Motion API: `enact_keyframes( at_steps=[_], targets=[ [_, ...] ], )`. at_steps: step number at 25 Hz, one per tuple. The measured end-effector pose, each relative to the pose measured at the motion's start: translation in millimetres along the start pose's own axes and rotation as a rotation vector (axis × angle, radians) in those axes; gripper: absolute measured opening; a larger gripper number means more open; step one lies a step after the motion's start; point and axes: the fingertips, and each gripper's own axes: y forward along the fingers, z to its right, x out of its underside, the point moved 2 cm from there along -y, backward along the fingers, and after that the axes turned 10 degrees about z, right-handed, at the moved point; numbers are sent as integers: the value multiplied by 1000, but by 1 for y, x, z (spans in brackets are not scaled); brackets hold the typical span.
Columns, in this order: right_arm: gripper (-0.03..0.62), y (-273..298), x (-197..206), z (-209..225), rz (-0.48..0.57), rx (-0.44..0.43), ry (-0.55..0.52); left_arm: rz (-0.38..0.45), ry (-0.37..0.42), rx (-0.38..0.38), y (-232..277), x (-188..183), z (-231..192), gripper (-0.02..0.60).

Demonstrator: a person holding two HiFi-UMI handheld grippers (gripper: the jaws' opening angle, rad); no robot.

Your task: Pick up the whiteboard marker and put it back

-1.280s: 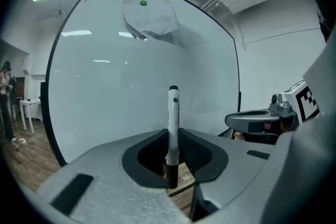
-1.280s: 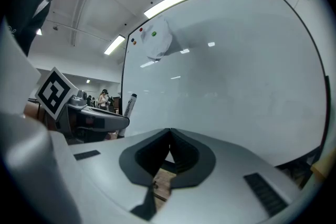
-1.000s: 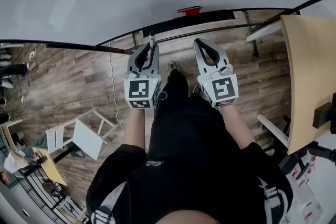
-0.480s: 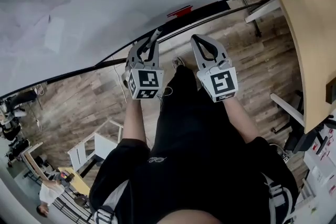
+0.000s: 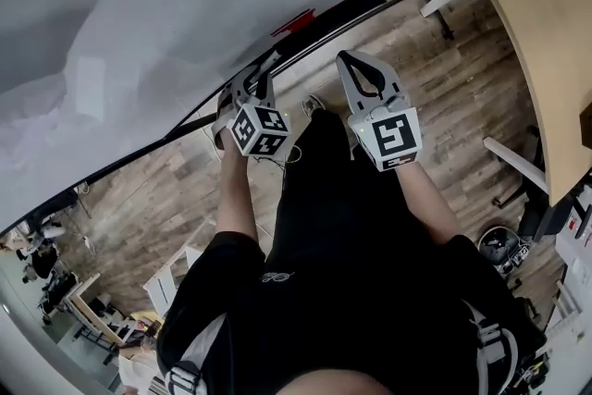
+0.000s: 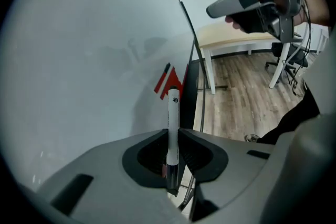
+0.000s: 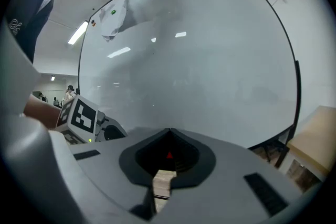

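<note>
Item: whiteboard marker [image 6: 172, 122], white barrel with a darker end nearer the camera.
Location of item: off any surface, carried in the left gripper [image 6: 172, 138], in front of the whiteboard [image 6: 79, 60] and pointing toward its lower edge.
Left jaws: pinching the marker across its barrel. The marker lies along the jaws and its far end sticks out past the tips.
Right gripper [image 7: 168, 132]: jaws pressed together at the tips with nothing between them. It is held up beside the left one, facing the board.
Whiteboard: large, pale, with no writing to be made out. A dark ledge [image 5: 356, 7] runs along its lower edge.
Red object [image 5: 293, 21]: sits at that ledge, just beyond the marker's far end in the left gripper view. I cannot tell what it is.
Worktop [image 5: 546, 23]: light wood, well apart to the right, with nothing on the part in view.
Floor [image 5: 139, 190]: wood planks, under the person's feet.
Handling, judged: light, stiff and not fragile. The barrel is smooth, round plastic, so it may twist or slide in a loose pinch and roll once set down.
Where to hold, judged: mid-barrel, as now. A hold near either end would let it swing.
Stage, judged: pick-up done. What remains is putting it back, probably on the ledge.
Risk, judged: released tilted or off the ledge, it could roll off and drop to the floor.
</note>
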Motion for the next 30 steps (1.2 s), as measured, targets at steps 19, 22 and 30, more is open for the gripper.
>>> enact_keyframes(
  at_steps=[19, 22, 30],
  targets=[
    [2, 6, 22, 24, -63, 47, 24, -169, 94, 152, 62, 29, 22, 63],
    [2, 7, 22, 25, -64, 49, 26, -179, 105, 165, 65, 29, 23, 63],
    [2, 6, 22, 23, -69, 44, 26, -190, 130, 179, 68, 31, 23, 63]
  ],
)
